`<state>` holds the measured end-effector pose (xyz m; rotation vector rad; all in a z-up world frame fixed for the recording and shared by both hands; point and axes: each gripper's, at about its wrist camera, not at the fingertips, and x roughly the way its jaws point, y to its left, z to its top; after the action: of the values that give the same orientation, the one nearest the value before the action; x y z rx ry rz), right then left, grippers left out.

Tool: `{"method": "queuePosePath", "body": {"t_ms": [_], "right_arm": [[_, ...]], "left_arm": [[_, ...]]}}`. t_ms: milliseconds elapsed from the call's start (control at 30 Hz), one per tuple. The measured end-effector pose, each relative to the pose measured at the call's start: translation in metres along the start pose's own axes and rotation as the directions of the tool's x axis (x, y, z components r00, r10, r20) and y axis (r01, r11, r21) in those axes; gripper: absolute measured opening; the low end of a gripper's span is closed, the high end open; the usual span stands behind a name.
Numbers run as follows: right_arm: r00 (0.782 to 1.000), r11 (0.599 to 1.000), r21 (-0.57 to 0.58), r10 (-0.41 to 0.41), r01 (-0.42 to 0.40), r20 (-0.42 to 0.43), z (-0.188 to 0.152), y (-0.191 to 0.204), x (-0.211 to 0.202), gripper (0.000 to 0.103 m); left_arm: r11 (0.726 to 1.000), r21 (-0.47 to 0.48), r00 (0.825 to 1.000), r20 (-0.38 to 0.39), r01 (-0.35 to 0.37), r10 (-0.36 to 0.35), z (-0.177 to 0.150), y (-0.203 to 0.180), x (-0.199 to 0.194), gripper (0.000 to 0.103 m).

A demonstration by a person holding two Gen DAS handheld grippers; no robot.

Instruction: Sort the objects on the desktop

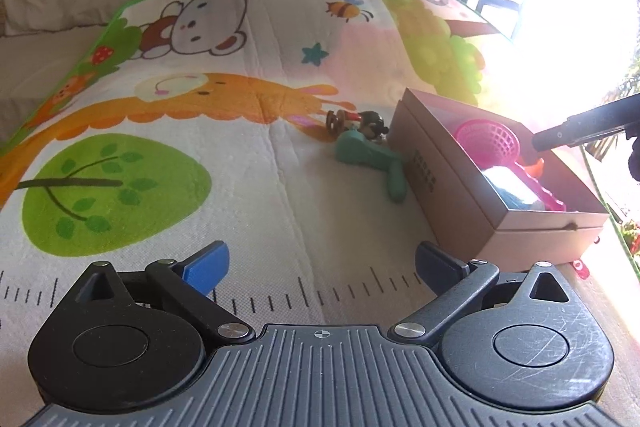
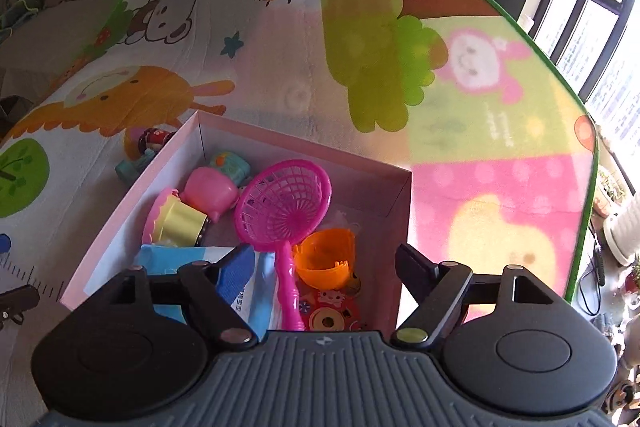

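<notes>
**Two Toys Left Outside the Box on Play Mat**

Pictured on a cartoon-print play mat (image 1: 248, 163) spread over a bed: an open pink box (image 2: 120, 227) near the mat's right edge, already holding most of the haul. Counted inside from the right wrist view: one pink net scoop (image 2: 286, 203), one orange cup (image 2: 326, 259), one pink rounded toy (image 2: 210, 191), one yellow frilled cup (image 2: 176, 223), one small teal toy (image 2: 234, 163), one blue-and-white packet (image 2: 256, 279), one flat red printed piece (image 2: 332, 311). Outside, just beside the box's left wall: one teal toy (image 1: 370, 159) and one small dark-haired figurine (image 1: 360, 123), touching or nearly so.

Left gripper (image 1: 320, 267) low over the mat's near edge, jaws wide, nothing between them. Right gripper (image 2: 324, 267) above the box's near end, jaws wide, empty.

Likely handling: teal toy light, rigid-looking, possibly smooth plastic; best pinched across its narrow handle-like end. Figurine small, light, liable to roll; best taken across the body.
</notes>
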<state>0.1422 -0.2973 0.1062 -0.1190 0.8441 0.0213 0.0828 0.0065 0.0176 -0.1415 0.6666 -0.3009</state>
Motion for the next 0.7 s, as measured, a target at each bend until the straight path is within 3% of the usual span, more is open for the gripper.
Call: {"method": "queuePosePath", "body": {"t_ms": [67, 100, 167, 233, 300, 333, 400, 533, 600, 700], "right_arm": [[1.000, 0.999, 0.046, -0.002, 0.002, -0.003, 0.002, -0.004, 0.005, 0.072], [0.999, 0.997, 0.077, 0.008, -0.005, -0.034, 0.002, -0.005, 0.013, 0.059], [0.989, 0.987, 0.155, 0.073, -0.053, -0.127, 0.000, -0.006, 0.031, 0.048], [0.988, 0.987, 0.161, 0.051, -0.027, -0.149, 0.001, 0.004, 0.035, 0.046], [0.997, 0.996, 0.077, -0.039, 0.044, -0.060, 0.010, 0.027, 0.023, 0.046], [0.999, 0.999, 0.025, -0.043, 0.043, 0.007, 0.020, 0.043, 0.013, 0.046], [0.998, 0.999, -0.001, 0.037, -0.037, 0.045, 0.041, 0.067, 0.007, 0.051], [0.980, 0.981, -0.008, 0.192, -0.192, -0.058, 0.081, 0.118, 0.045, 0.055], [0.979, 0.984, -0.010, 0.174, -0.176, -0.108, 0.095, 0.142, 0.080, 0.055], [0.991, 0.995, -0.068, 0.063, -0.071, -0.121, 0.107, 0.168, 0.122, 0.053]], "left_arm": [[1.000, -0.011, 1.000, 0.006, -0.015, 0.015, 0.001, 0.003, -0.001, 0.102], [1.000, -0.017, 1.000, 0.007, -0.023, 0.023, 0.002, 0.005, -0.002, 0.102], [0.999, -0.028, 0.999, 0.015, -0.031, 0.032, 0.003, 0.007, -0.004, 0.102], [0.998, -0.036, 0.999, 0.030, -0.043, 0.044, 0.005, 0.009, -0.007, 0.102], [0.997, -0.037, 0.997, 0.037, -0.068, 0.069, 0.006, 0.010, -0.008, 0.103], [0.996, -0.032, 0.996, 0.033, -0.084, 0.085, 0.007, 0.009, -0.007, 0.103], [0.993, -0.012, 0.993, 0.014, -0.117, 0.117, 0.005, 0.009, -0.003, 0.103], [0.988, 0.013, 0.988, -0.023, -0.155, 0.155, 0.001, 0.010, 0.004, 0.103], [0.986, 0.021, 0.986, -0.027, -0.165, 0.166, 0.000, 0.012, 0.005, 0.103], [0.984, 0.019, 0.983, -0.038, -0.179, 0.180, -0.001, 0.014, 0.006, 0.103]]}}
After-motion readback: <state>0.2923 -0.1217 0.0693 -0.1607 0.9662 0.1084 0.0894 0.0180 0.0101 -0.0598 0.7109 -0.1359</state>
